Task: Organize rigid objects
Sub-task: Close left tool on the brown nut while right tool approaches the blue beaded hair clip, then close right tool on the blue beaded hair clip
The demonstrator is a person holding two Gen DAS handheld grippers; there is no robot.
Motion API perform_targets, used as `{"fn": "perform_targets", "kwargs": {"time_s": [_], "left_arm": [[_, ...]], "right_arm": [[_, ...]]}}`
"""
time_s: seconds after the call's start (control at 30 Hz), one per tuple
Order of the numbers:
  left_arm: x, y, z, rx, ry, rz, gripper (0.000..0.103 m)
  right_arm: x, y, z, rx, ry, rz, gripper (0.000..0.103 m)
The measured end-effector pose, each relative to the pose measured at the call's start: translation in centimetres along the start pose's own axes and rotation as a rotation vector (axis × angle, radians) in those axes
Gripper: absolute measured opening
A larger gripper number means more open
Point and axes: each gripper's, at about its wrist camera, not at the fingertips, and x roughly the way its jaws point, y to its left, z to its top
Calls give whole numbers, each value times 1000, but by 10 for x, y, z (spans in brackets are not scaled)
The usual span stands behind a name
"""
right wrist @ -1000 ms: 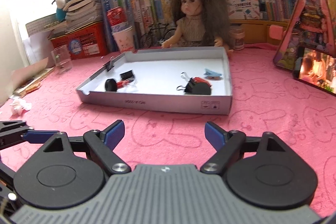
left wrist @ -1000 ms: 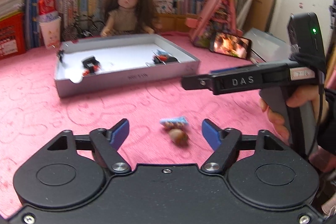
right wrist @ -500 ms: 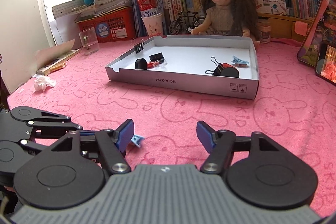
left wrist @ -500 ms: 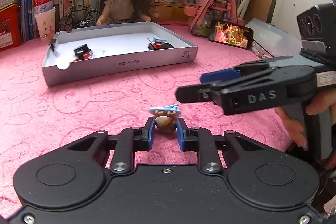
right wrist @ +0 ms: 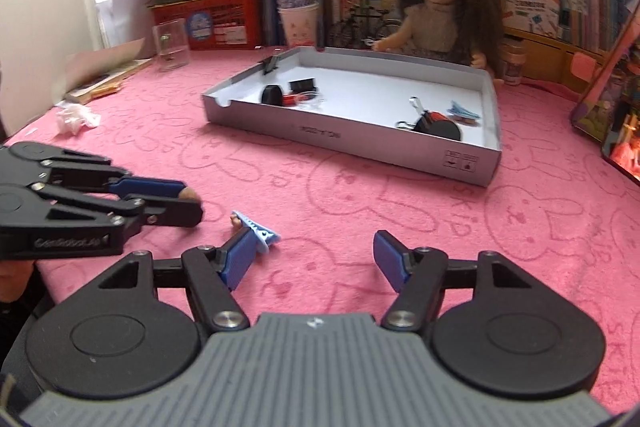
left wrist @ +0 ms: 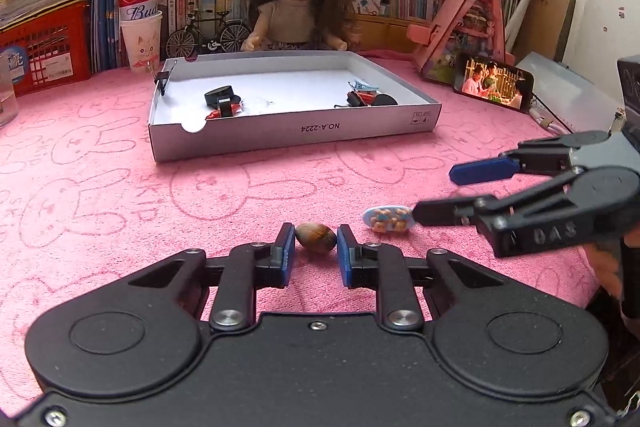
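While most of the little bits were already sitting in the white box [left wrist: 294, 131] up in the middle of the left-wrist view, two things were left out on the pink towel [left wrist: 100, 195], so I'd call it well past halfway but not finished. Inside the box I could make out a black binder clip on the far left wall [left wrist: 162, 77], a dark lump with something red near the left front [left wrist: 223, 101], and a second dark cluster with a blue hair clip at the right end [left wrist: 366, 95]. Couldn't tell exactly what each piece was, too small.

Down at the lower centre of that same view, the left gripper [left wrist: 316, 247] had clamped onto a small brown nut-looking thing [left wrist: 316, 237], blue pads pressed against both its ends, still down at towel level. So that one looked grabbed but not carried yet.

Just to its right lay a pale blue hair clip with cartoon bears [left wrist: 388, 219]. In the right-wrist view it sat at lower centre-left [right wrist: 256, 231], right by the left finger of the right gripper [right wrist: 314, 259], whose jaws stood apart with nothing between them. My guess: nut into the box, then the clip, and that's it, as far as these views showed.
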Motion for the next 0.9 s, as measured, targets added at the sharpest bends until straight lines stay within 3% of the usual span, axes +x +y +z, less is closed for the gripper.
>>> {"fn": "perform_targets", "kwargs": {"time_s": [0.13,0.3,0.47,0.67,0.9], "left_arm": [[1,-2,0,-1,-4,3,21],[2,0,1,-7,-12,17,21],[1,3,2,-18,-22,39,21],[-1,7,3,-2,-60,123,21],[-5,24,4,-47,-66,153,21]], "right_arm": [[0,-10,3,60,-8,-92,76],[-6,-11,3,113,-13,-79,77],[-14,9,1,106,-62,-69,85],[-7,36,-2,134,-95,-133,85],[11,64,-5,89,-97,-201,85]]}}
